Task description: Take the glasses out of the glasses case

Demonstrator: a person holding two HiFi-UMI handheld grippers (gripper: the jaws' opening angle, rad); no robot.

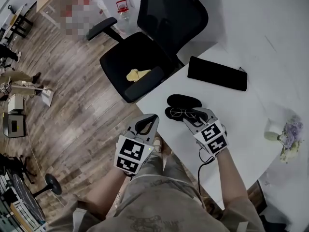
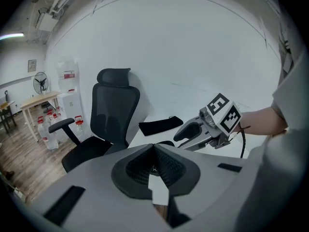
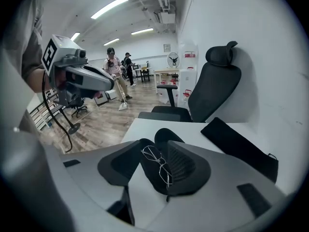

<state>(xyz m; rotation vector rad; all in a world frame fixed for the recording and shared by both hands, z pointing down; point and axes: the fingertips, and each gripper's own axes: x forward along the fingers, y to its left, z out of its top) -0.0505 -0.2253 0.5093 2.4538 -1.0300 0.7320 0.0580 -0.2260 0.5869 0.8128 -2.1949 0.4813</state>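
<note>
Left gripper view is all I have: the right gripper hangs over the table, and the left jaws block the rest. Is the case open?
Observer: Yes, the case lies open, both halves flat.
Operator: Glasses in it?
Observer: Yes, wire glasses lie in the half nearer the person.
Operator: Gripped?
Observer: No. The right gripper has its jaws apart, one on either side of the case.

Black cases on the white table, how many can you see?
2. The open glasses case at the near edge of the table, glasses lying in it, and a flat black pouch farther back. None looks hidden.
</note>
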